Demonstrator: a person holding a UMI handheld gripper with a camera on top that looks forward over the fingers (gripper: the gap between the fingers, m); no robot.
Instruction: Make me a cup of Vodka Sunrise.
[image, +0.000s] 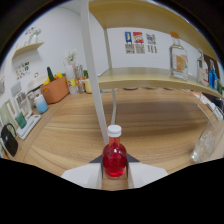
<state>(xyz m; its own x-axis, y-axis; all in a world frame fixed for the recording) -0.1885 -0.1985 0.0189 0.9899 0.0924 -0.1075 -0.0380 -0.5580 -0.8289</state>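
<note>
The claw (114, 172) is closing on a small red bottle (114, 159), both fingers (82, 175) pressing its round belly from 9 and 3 o'clock; the white cap is standing upright at 12 above them. The bottle looks lifted or just off the wooden counter (150, 125), hard to tell which.

Step in hand, judged: carrying the red syrup toward the clear cup (203, 145) sitting at about 2 o'clock from the claw, near the counter edge. Doing it well probably means keeping the bottle vertical, gripping low on the belly so it is not slipping, and moving slowly since the cap may need removing before pouring.

Containers, largest first: an orange basket (55, 90) at 10 o'clock is holding green and yellow items, contents unclear. A tall clear glass bottle (178, 60) on the shelf (150, 79) at 1 o'clock is holding clear liquid, likely the vodka. The clear cup looks empty. The red bottle is nearly full of red liquid.
</note>
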